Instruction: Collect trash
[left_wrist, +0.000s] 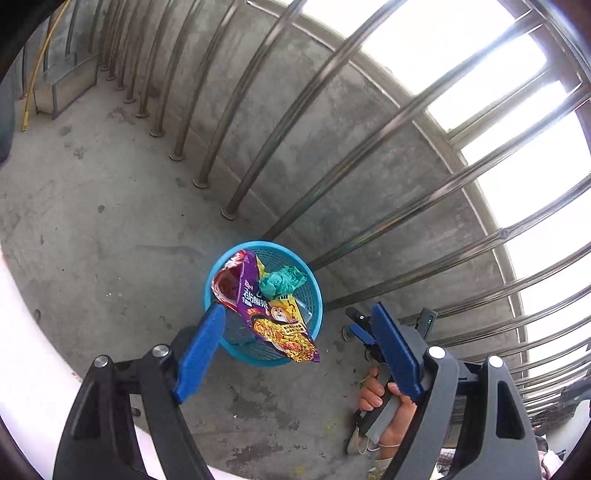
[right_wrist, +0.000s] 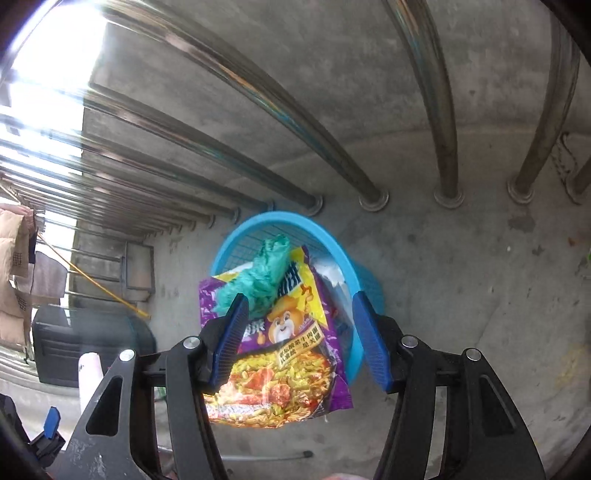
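Lying across the blue basket, a purple noodle wrapper is overhanging its rim beneath the right gripper, whose jaws are standing apart, gripping nothing. The left gripper is hanging spread wide above the same basket, empty, with a teal wad sitting on the wrapper.

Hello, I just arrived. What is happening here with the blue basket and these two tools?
A person holds a two-finger tool in each hand and collects trash on a concrete balcony. A blue basket stands by the metal railing. A purple noodle wrapper lies across its rim, half hanging out, with a crumpled green bag on top. The right tool is open around the wrapper, not gripping it. The left tool is also open, holding nothing.
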